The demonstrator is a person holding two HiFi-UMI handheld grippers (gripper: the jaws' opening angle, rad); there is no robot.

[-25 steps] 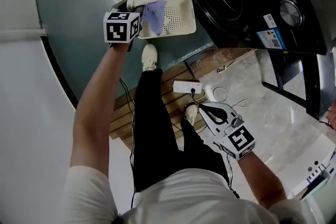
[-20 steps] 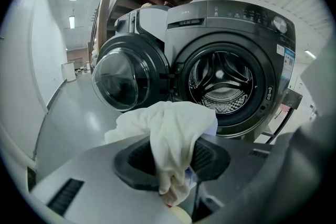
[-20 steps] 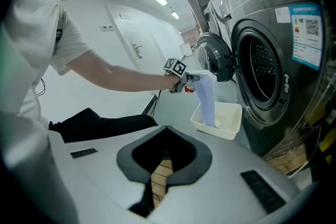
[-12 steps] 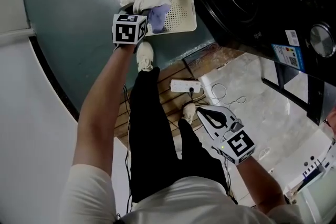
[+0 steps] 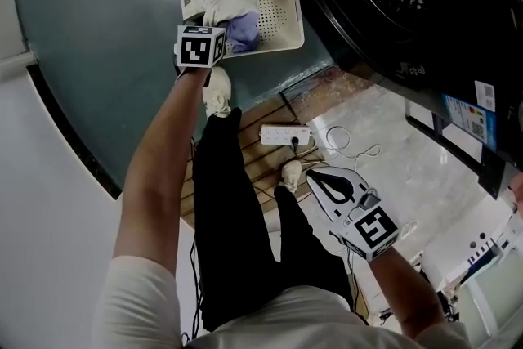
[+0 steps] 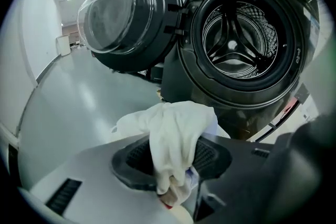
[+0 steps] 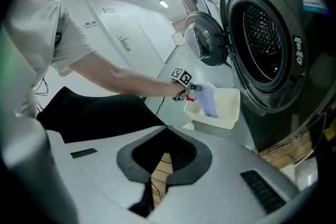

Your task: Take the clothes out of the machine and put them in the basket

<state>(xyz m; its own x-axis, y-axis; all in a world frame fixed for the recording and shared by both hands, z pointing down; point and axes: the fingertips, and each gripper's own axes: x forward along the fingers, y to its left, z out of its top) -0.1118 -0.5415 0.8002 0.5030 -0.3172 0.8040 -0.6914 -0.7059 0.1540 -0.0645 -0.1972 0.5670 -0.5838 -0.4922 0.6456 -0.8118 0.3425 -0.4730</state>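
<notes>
The left gripper pinches a crumpled white cloth together with a lavender fabric garment. Its jaws are opening with the cloth between them. Both clothes hang over the cream perforated plastic basket. The basket stands on the grey floor beside the dark front-loading washing machine, whose round door is open. The right gripper is closed and empty, well apart from the basket.

The white cloth and lilac cloth show against a cream basket and black machine
</notes>
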